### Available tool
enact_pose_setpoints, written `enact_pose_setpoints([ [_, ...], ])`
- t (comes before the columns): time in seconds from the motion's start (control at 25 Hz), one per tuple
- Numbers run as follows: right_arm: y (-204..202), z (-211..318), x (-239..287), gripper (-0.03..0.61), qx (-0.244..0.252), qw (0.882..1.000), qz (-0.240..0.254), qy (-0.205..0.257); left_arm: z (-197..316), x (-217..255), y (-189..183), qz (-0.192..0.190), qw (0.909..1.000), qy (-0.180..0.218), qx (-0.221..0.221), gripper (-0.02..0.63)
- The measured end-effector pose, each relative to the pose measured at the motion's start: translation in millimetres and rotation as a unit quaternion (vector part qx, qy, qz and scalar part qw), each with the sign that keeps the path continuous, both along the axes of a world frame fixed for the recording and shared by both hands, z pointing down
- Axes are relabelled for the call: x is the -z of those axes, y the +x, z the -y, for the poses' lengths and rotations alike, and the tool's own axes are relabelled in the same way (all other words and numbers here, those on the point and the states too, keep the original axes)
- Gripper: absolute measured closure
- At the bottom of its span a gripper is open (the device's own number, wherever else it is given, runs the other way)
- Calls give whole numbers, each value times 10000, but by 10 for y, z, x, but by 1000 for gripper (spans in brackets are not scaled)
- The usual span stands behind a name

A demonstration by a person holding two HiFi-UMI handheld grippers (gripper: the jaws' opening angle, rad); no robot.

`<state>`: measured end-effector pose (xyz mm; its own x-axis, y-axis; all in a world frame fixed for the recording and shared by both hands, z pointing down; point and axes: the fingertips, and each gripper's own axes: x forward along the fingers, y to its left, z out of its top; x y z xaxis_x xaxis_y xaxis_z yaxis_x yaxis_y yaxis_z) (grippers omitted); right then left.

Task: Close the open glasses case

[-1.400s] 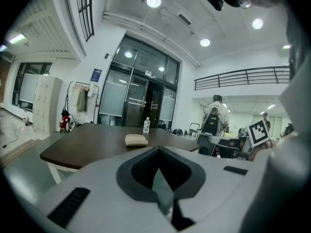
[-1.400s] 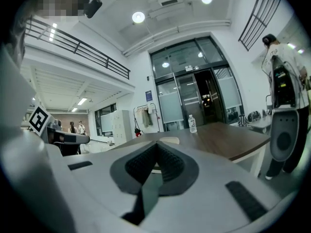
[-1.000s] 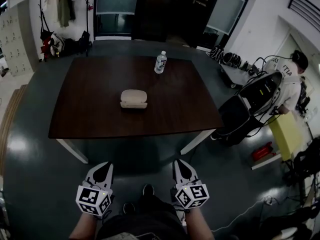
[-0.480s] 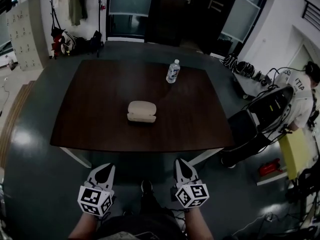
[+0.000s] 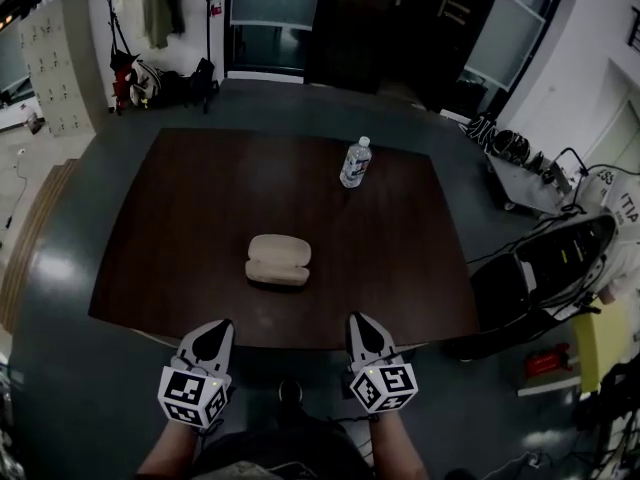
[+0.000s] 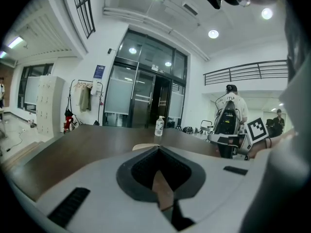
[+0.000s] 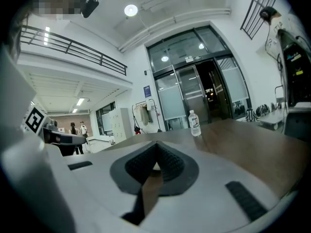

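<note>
A beige glasses case [image 5: 278,260] lies near the middle of the dark wooden table [image 5: 170,228], its two halves showing as a back shell and a lower front lip. Both grippers hover at the table's near edge, well short of the case. My left gripper [image 5: 213,330] has its jaws together with nothing in them. My right gripper [image 5: 360,320] is likewise shut and empty. In the left gripper view the left gripper [image 6: 158,148] points at the case [image 6: 143,146], only a pale sliver of which shows over the jaw tips. The right gripper view shows the right gripper [image 7: 156,143] aimed across the tabletop.
A clear water bottle [image 5: 355,162] stands at the table's far side, right of centre. Dark wheeled equipment [image 5: 545,268] and a person [image 5: 625,218] are to the right of the table. Lockers [image 5: 60,63] and a coat rack [image 5: 150,8] stand at the far left.
The table and case have drawn nearer in the head view; both grippers now reach the table's near edge. Their jaws stay shut.
</note>
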<state>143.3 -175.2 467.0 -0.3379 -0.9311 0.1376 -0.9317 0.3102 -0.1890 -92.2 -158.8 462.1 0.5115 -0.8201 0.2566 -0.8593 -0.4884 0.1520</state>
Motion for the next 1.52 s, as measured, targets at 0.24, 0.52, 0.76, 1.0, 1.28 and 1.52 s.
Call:
enact_pose_setpoints([
  [0.24,117,646,-18,589,205,9998,-20,2,465,-65,112,91,9994,-185,262,606],
  [0.52,148,1189,-38,589,778,9969,65,-71,1010,-120,302,278,9981,-244,493,607],
  [0.76,72,1442,-138,589,1001,9947,-1,-226,1292,-279,334,533,9964,-424,505,607],
  [1.0,-76,1618,-259,589,973,9944,-77,-397,1509,-541,270,618,9954,-679,284,607],
  [1.28,-165,1927,-360,589,718,9957,-121,-579,1776,-950,240,839,9909,-1033,-178,606],
  [1.52,-284,2101,-437,589,629,9956,-158,-671,1816,-1285,281,894,9851,-1397,-459,607],
])
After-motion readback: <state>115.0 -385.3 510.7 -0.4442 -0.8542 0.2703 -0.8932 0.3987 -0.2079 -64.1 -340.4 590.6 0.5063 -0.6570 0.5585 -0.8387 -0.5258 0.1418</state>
